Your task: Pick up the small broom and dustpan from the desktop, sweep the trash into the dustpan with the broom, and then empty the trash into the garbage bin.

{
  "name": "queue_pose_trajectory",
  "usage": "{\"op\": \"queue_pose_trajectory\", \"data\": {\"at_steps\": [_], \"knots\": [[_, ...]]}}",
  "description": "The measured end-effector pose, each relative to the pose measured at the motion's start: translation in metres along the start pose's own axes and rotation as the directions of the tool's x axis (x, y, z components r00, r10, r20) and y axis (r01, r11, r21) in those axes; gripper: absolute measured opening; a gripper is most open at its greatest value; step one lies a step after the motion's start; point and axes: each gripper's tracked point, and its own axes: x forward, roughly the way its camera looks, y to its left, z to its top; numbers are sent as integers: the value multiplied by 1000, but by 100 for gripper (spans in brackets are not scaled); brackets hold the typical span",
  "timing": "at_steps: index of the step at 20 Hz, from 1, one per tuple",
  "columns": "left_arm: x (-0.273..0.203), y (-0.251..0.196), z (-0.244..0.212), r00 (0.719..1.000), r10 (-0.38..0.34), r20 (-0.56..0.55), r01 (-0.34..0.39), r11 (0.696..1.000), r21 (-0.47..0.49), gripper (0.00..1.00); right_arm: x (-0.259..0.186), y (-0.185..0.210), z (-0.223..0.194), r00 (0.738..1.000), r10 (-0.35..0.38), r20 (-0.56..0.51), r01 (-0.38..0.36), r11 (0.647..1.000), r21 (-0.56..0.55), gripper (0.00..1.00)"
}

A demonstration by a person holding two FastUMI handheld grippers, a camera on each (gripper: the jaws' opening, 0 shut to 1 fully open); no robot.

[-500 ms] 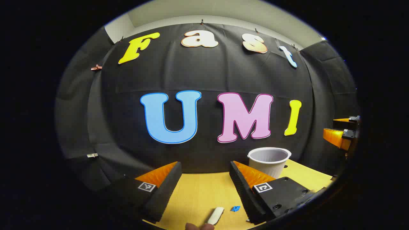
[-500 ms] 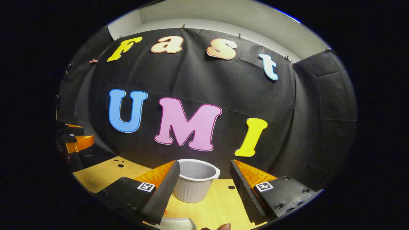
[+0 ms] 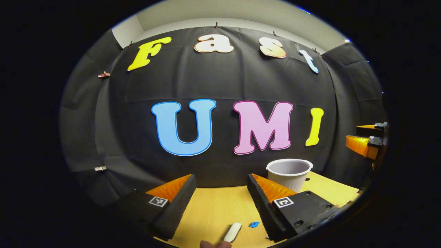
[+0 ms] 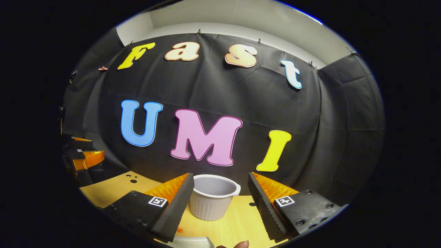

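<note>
In the left gripper view the left claw hangs released above the pale wooden worktop, its jaws wide apart with nothing between them. Low between its fingers lie a slim white handle-like piece — whether it belongs to the broom cannot be told — and, just beside it, a small blue scrap of trash. A fingertip shows at the very bottom edge. The white ribbed plastic garbage bin stands upright behind the right finger, and the other gripper appears at the far right edge.

In the right gripper view the right claw is likewise spread and empty — the bin sits near, framed between its fingers, its visible interior bare. A white curved edge, perhaps the dustpan, peeks at the bottom.
</note>
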Motion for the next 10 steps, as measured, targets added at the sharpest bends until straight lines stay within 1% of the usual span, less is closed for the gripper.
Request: {"op": "queue_pose_trajectory", "data": {"at_steps": [2,7,8,10], "knots": [[-4,-2,-1,1000,-4,-2,4,1000,6,95,-2,2,-1,1000,7,-4,-7,1000,3,96],[-12,1,-4,1000,0,-6,1,1000,17,94,-7,7,-8,999,28,-26,-28,1000,-4,97],[-12,2,-5,1000,1,-9,-1,1000,18,94,-10,11,-16,997,52,-53,-53,999,-13,97],[-14,6,-10,1000,8,-19,-8,1000,19,94,-17,16,-46,983,100,-152,-107,993,-45,97]]}}
